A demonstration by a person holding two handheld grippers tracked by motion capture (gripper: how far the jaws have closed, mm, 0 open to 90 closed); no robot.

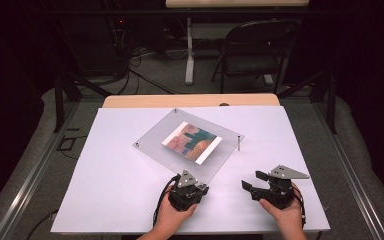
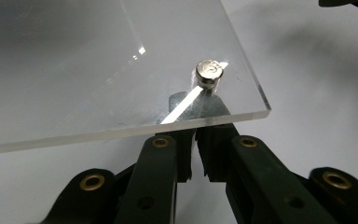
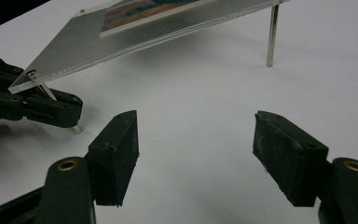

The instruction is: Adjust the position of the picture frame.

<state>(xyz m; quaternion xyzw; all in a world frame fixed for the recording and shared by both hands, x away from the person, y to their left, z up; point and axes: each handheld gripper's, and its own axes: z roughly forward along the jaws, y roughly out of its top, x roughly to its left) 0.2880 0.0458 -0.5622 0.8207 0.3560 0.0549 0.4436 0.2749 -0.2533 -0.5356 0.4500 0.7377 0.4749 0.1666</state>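
Nearest, two hands enter from the near edge of the white desk [image 1: 110,200], each holding tongs. Left tongs [image 1: 194,186] sit at the near corner of a clear plastic frame [image 1: 155,137]; in the left gripper view [image 2: 195,140] the jaws stand closed together under that corner, clamped on the thin metal leg [image 3: 42,88] below a round silver screw head [image 2: 209,73]. From the right gripper view the leg shows as a slanted pin running from the corner down through the left tongs [image 3: 51,105], its tip touching the desk.

Right tongs [image 1: 252,182] rest to the right of the frame's near corner, apart from it, jaws spread wide with nothing between them; bare desk shows between the two black pads [image 3: 289,158] in the right gripper view [image 3: 193,154].

Farther on, the frame lies in the middle of the desk, turned like a diamond and raised off the surface. A colourful picture [image 1: 192,141] is sandwiched at its centre. At the right corner a second metal leg [image 1: 238,142] stands upright on the desk. Small screws mark the left and far corners.

Beyond the desk's far edge: a wooden tabletop strip [image 1: 190,100], then floor with loose cables [image 1: 140,60], a white post [image 1: 189,50] and a dark folding chair [image 1: 252,50].
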